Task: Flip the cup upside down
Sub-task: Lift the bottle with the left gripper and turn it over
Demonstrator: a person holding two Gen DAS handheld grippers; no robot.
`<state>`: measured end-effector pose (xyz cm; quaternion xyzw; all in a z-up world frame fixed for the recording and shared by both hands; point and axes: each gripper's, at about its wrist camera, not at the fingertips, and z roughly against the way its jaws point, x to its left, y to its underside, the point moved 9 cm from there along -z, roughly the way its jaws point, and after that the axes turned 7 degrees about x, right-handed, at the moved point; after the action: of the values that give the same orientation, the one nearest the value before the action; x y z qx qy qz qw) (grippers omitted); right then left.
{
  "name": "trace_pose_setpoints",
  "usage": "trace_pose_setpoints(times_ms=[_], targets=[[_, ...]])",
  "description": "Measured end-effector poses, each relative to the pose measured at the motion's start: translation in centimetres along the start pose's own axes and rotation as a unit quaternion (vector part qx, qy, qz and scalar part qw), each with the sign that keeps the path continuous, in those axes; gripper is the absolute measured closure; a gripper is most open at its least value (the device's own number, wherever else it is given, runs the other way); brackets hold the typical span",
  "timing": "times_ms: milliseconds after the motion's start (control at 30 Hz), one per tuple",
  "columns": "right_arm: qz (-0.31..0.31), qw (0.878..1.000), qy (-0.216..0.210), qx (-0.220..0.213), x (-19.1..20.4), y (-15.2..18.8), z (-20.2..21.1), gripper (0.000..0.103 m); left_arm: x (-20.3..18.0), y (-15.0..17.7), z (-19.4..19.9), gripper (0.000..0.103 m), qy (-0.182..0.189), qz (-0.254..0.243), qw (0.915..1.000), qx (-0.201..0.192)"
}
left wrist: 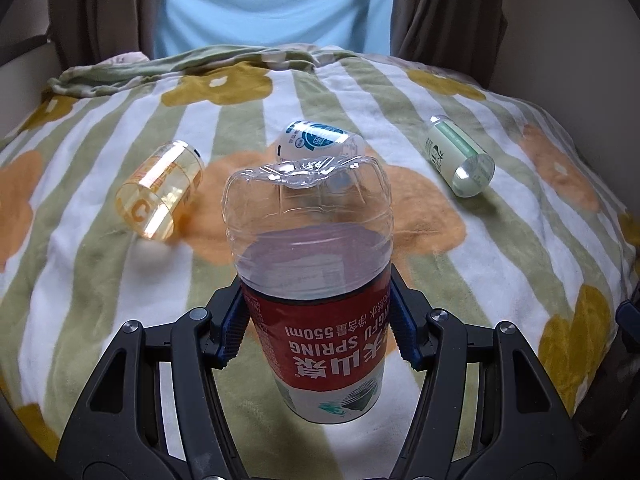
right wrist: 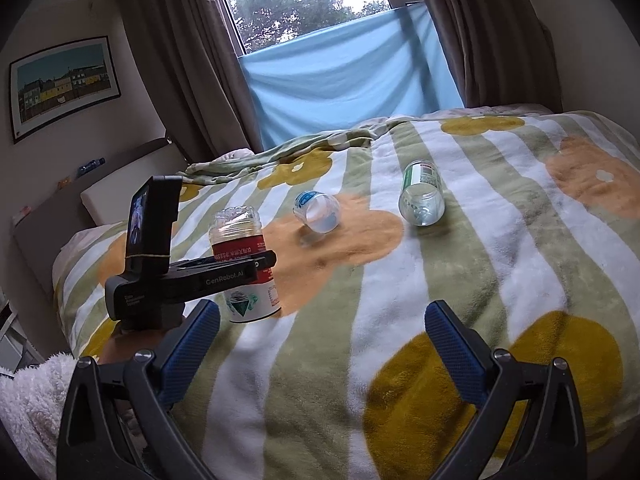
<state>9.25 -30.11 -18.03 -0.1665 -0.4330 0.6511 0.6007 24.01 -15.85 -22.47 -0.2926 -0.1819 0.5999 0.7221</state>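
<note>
While the bed [right wrist: 460, 280] w/ its striped blanket carries everything, left gripper [left wrist: 318, 320] clamps the red-label cup [left wrist: 316, 292] mid-body, base up, rim at the blanket, prob. for release. Right gripper [right wrist: 320, 344] hangs wide open, empty. Three other cups lie sideways.

A striped, flowered blanket [right wrist: 460, 264] covers the bed; brown curtains [right wrist: 180, 60], a blue cloth [right wrist: 344, 80] and a framed picture [right wrist: 64, 84] stand behind.
</note>
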Motion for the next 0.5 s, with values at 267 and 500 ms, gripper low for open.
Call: trace_pose_setpoints(times_ms=[267,500], targets=[[0.006,1.000,-0.006,0.013,1.0,0.3,-1.0,0.000,-0.1,1.0,0.7,0.045,0.008,-0.005,0.9997,0.023],[0.006,1.000,-0.001,0.021,0.9,0.5,-1.5,0.000,-0.1,1.5,0.4,0.045,0.025,0.005,0.9985,0.049]])
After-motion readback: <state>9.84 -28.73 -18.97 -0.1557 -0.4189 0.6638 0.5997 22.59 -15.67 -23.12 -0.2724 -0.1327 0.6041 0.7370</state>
